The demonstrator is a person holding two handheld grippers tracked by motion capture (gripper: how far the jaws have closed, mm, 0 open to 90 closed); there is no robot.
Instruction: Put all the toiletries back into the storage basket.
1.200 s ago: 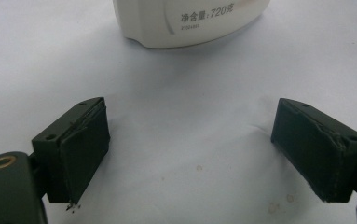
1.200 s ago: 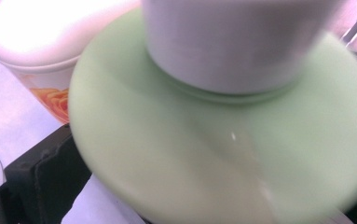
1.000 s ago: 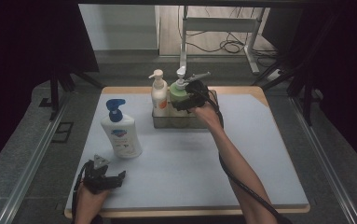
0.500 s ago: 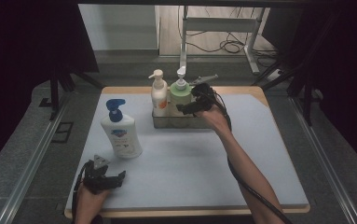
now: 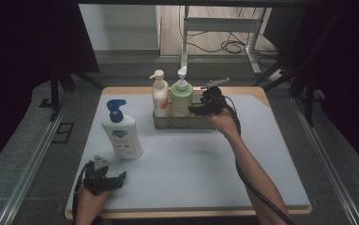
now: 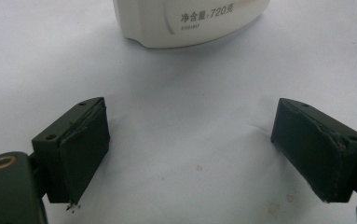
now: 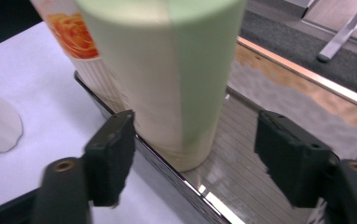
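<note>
since the earlier frame the right gripper [image 5: 192,111] has shifted a little to the right along the tray and now sits level with the green bottle; the left gripper has kept its place at the near left corner.

table [image 5: 261,154]: pale mat on a wooden board, largely bare at the near and right side.

tray [image 5: 200,123]: clear-walled, at the far middle of the table. it holds two pump bottles side by side, with the right part of its ribbed floor bare.

white bottle [image 5: 121,133]: blue pump, standing upright on the mat, well apart from the tray, to its near left. its base is seen just ahead of the left jaws in the left gripper view.

green bottle [image 7: 167,70]: upright in the tray, just right of the orange-label bottle [image 5: 160,96], the two touching or nearly so.

right gripper: held level at the tray's right part, pointing left at the green bottle. its jaws have just been closing. in the right gripper view the bottle stands between them; the left pad is at or almost at its wall, the right pad is clearly off it. not yet clamped.

left gripper [image 5: 121,178]: resting low on the mat, jaws spread wide, nothing between them.
</note>
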